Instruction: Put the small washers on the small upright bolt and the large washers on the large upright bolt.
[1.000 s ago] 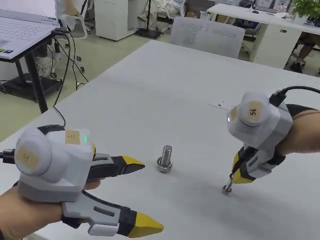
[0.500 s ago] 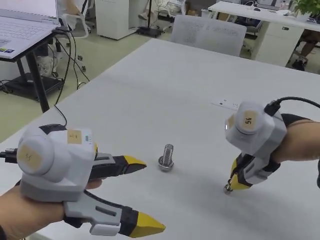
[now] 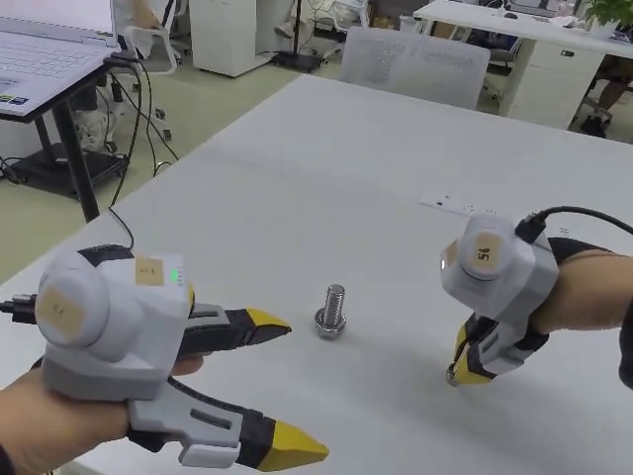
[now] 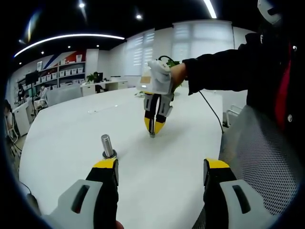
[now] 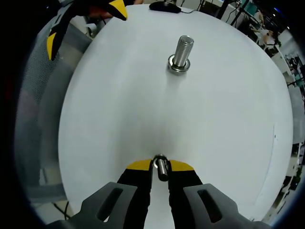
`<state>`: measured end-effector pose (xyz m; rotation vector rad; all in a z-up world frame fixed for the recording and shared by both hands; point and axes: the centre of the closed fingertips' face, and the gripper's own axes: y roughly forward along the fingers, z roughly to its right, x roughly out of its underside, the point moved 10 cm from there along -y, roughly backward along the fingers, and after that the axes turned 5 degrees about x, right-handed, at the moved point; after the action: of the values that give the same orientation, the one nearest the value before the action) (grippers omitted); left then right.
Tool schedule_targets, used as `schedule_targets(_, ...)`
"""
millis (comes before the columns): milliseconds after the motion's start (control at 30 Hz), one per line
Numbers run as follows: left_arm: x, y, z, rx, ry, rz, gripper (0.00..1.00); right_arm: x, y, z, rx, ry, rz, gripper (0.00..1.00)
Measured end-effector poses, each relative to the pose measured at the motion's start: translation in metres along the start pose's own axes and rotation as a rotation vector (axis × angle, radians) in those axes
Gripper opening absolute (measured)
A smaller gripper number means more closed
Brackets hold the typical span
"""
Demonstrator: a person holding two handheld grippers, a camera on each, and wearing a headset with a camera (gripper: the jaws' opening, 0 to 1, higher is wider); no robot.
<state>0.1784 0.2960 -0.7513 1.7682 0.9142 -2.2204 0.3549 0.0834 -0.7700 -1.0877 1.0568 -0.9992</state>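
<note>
The large bolt (image 3: 332,307) stands upright mid-table with washers stacked at its base; it also appears as the large bolt (image 5: 182,51) and the large bolt (image 4: 106,145). To its right, my right gripper (image 3: 463,369) points straight down over the small bolt (image 3: 451,375). In the right gripper view the small bolt (image 5: 162,167) sits between the nearly closed jaws of the right gripper (image 5: 161,165). My left gripper (image 3: 285,386) hovers open and empty at the near left, aimed toward the large bolt. The left gripper (image 4: 161,165) faces the right gripper (image 4: 152,130).
The white table (image 3: 326,188) stretches away with bare room behind the bolts. A small paper label (image 3: 450,206) lies farther back. A grey chair (image 3: 413,64) stands at the far edge, and a laptop (image 3: 40,49) rests on a stand to the left.
My right gripper has come down and slightly nearer, so its tips now enclose the small bolt. The left gripper has stayed where it was.
</note>
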Motion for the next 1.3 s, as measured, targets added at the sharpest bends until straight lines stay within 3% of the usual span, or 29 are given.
schedule_targets(600, 0.001, 0.001, 0.000, 0.005, 0.001, -0.002, 0.72, -0.002, -0.001, -0.003, 0.009, 0.004, 0.013, 0.19)
schedule_targets(933, 0.001, 0.002, 0.000, 0.009, 0.004, -0.005, 0.72, 0.002, 0.001, -0.007, 0.013, 0.035, 0.036, 0.34)
schedule_targets(1300, -0.001, 0.002, 0.001, 0.012, 0.006, -0.005, 0.72, 0.007, 0.003, -0.013, 0.010, 0.082, 0.101, 0.51)
